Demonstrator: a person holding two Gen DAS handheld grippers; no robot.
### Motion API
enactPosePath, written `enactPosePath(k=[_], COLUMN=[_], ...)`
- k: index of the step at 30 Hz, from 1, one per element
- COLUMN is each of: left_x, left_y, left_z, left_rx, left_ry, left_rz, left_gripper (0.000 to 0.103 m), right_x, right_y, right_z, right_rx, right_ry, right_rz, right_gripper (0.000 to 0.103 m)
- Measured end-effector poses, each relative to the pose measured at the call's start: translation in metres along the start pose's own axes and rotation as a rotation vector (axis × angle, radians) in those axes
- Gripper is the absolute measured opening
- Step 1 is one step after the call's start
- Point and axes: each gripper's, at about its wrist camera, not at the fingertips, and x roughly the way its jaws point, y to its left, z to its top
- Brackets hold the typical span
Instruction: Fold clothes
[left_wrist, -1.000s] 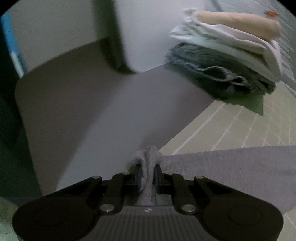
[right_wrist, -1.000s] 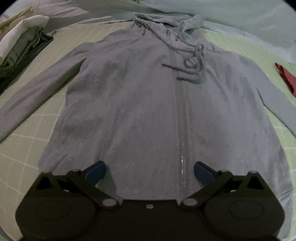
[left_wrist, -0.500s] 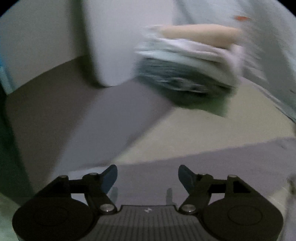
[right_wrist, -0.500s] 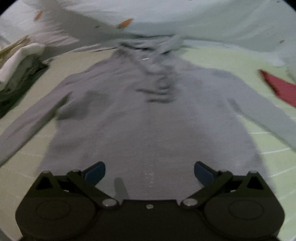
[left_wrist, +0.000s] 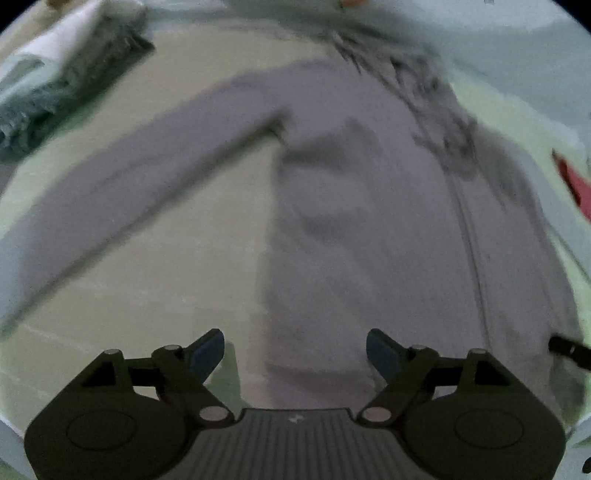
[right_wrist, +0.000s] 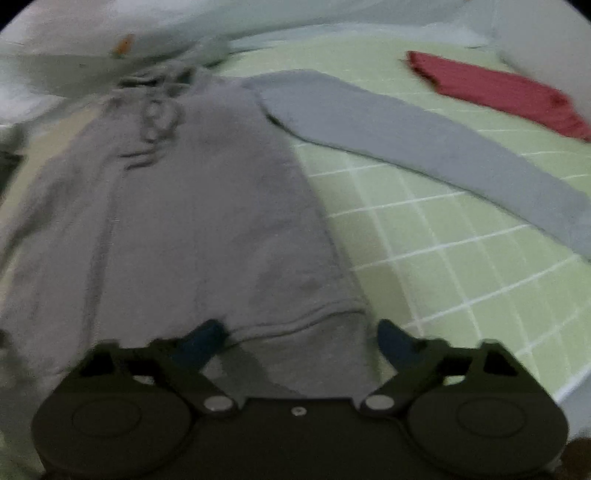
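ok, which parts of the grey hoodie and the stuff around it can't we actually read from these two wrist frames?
- Grey zip-up hoodie: hood and drawstrings motion-blurred in both wrist views.
- Bottom hem: middle hidden behind the left tool and the right tool.
- Both sleeve cuffs: cut off by frame edges.
- Folded stack of light and dark clothes: blurred and cropped in the left view; items can't be counted.
- Red ribbed cloth: far end cropped, type unclear.

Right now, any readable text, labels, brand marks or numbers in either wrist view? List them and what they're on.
None readable in either view.
Left gripper body: a small pale mark, a symbol rather than letters, too small to make out.
Grey hoodie, red cloth, folded pile, green grid mat: no print visible; both frames are motion-blurred.
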Motion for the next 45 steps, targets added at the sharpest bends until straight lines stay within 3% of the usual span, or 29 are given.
enactPosePath(k=[1,3,5,6,9,11,13,15,16,17,18,20,22,26,28,32,35,41,43,44,45], left_x=[0.004,0.004,0.0,-0.001,-0.007,-0.008,-0.011,-0.015,-0.017,-0.019,-0.023,-0.026,-0.022,-0.005,0.004,0.021,0.032,0.039,0.04,0.041,0.041], left_y=[-0.006,-0.016,-0.022,-0.024,-0.036,-0.045,-0.051,-0.057,-0.063,-0.068,-0.074,-0.089,-0.107,-0.147,-0.167,-0.2,-0.214,-0.209,-0.203,-0.202,-0.201], left_z=[-0.005,-0.012,-0.015,-0.015,-0.015,-0.016,-0.014,-0.013,-0.011,-0.01,-0.011,-0.008,-0.008,-0.007,-0.007,-0.01,-0.012,-0.009,-0.008,-0.008,-0.009], left_rx=[-0.006,-0.024,-0.037,-0.063,-0.046,-0.042,-0.05,-0.058,-0.061,-0.065,-0.07,-0.074,-0.049,0.033,0.073,0.172,0.19,0.124,0.076,0.064,0.055], left_ry=[0.016,-0.011,-0.024,-0.014,-0.004,-0.006,-0.008,-0.011,-0.018,-0.029,-0.051,-0.081,-0.084,-0.068,-0.06,-0.039,-0.031,-0.012,0.005,0.008,0.01], left_rz=[0.006,0.03,-0.001,-0.016,0.085,0.147,0.193,0.24,0.263,0.283,0.283,0.263,0.246,0.209,0.19,0.164,0.17,0.177,0.159,0.153,0.148], left_gripper=[0.079,0.061,0.015,0.015,0.015,0.019,0.029,0.046,0.061,0.07,0.071,0.075,0.08,0.081,0.082,0.087,0.093,0.103,0.103,0.103,0.103], right_x=[-0.002,-0.006,-0.009,-0.011,-0.017,-0.017,-0.022,-0.028,-0.032,-0.036,-0.038,-0.037,-0.028,-0.01,-0.005,0.01,0.016,0.016,0.013,0.011,0.008], right_y=[-0.001,-0.002,-0.002,-0.002,-0.007,-0.01,-0.017,-0.025,-0.034,-0.044,-0.058,-0.09,-0.127,-0.202,-0.228,-0.245,-0.262,-0.302,-0.299,-0.296,-0.293], right_z=[-0.001,-0.002,-0.005,-0.006,-0.01,-0.011,-0.007,-0.003,0.003,0.009,0.015,0.026,0.033,0.044,0.045,0.047,0.05,0.049,0.044,0.042,0.041], right_rx=[-0.032,-0.085,-0.122,-0.144,-0.201,-0.224,-0.263,-0.298,-0.286,-0.273,-0.24,-0.156,-0.045,0.159,0.152,-0.023,-0.026,0.25,0.24,0.218,0.19], right_ry=[-0.005,-0.008,0.002,0.01,0.044,0.069,0.032,-0.009,-0.053,-0.096,-0.135,-0.184,-0.195,-0.213,-0.226,-0.26,-0.278,-0.267,-0.276,-0.283,-0.286], right_rz=[0.025,0.091,0.162,0.186,0.269,0.335,0.331,0.324,0.306,0.287,0.267,0.194,0.091,-0.12,-0.229,-0.456,-0.478,-0.377,-0.351,-0.338,-0.337], right_gripper=[0.072,0.036,0.014,0.01,0.009,0.012,0.023,0.06,0.066,0.075,0.087,0.097,0.097,0.097,0.098,0.1,0.103,0.103,0.092,0.074,0.046])
